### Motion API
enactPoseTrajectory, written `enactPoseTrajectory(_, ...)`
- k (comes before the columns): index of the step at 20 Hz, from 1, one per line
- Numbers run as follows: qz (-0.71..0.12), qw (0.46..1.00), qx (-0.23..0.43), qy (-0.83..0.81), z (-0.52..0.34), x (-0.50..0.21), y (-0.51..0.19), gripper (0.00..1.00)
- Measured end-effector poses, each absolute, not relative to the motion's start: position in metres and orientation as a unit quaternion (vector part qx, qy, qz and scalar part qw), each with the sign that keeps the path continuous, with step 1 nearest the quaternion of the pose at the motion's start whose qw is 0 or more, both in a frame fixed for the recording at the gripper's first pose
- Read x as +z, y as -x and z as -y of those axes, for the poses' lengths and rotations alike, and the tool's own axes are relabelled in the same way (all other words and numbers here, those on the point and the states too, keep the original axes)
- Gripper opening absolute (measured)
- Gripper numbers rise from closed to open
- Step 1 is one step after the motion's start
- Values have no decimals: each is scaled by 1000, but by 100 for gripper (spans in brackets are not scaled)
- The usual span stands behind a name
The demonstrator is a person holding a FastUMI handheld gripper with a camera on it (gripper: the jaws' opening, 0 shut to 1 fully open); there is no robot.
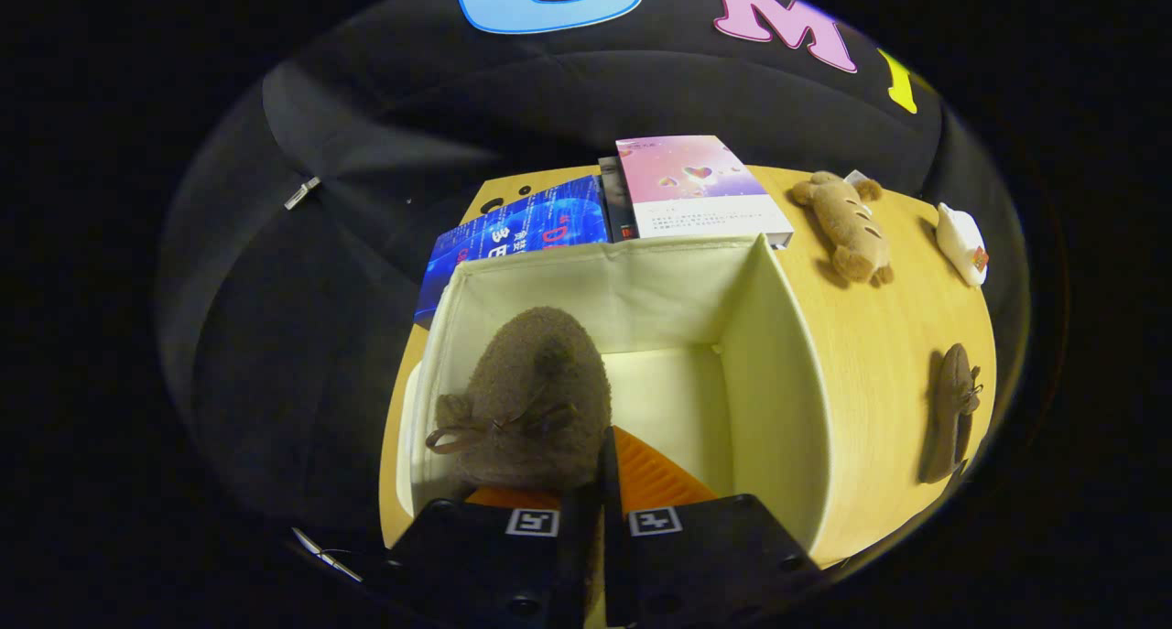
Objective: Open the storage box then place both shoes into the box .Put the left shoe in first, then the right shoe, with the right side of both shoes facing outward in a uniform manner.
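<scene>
While I'm tilted down over the open storage box (778,336), my fingers (606,464) sit nearly together, pinching the rim of a brown fuzzy shoe (536,395). Shoe hangs inside the box, against its left wall, bow lace toward me. Can't confirm from this angle that both fingers press on it, but it looks gripped.

Second brown shoe (952,409) lies on the wooden surface (879,354) to the right of the box, well apart from it.

Writing: two square fiducial tags on my finger mounts. Blue book (522,231) and pink book (696,189) lie just beyond the box's far wall; cover text too small to read.

Room: right half of the box floor is bare. Box's far wall is just short of the books. Brown plush toy (847,226) and a white item (961,243) sit toward the far right of the surface.
</scene>
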State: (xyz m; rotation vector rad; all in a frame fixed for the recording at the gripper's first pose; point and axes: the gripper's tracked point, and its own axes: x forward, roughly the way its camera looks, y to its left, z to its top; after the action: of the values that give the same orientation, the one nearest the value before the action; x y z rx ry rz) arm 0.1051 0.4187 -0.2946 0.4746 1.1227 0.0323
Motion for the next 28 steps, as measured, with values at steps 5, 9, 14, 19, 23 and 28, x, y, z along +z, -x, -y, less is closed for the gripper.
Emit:
enactPoseTrajectory(5, -537, 809, 65, -227, -438, -292, -92, 100)
enactPoseTrajectory(9, -525, 816, 80, -229, -432, -280, -90, 99)
enactPoseTrajectory(14, -478, 844, 114, -214, -389, -238, -78, 99)
enactPoseTrajectory(19, -400, 891, 117, -181, -292, -202, -43, 99)
enactPoseTrajectory(23, -405, 897, 98, -148, -203, -218, -3, 99)
enactPoseTrajectory(28, -451, 884, 26, -119, -84, -266, 52, 99)
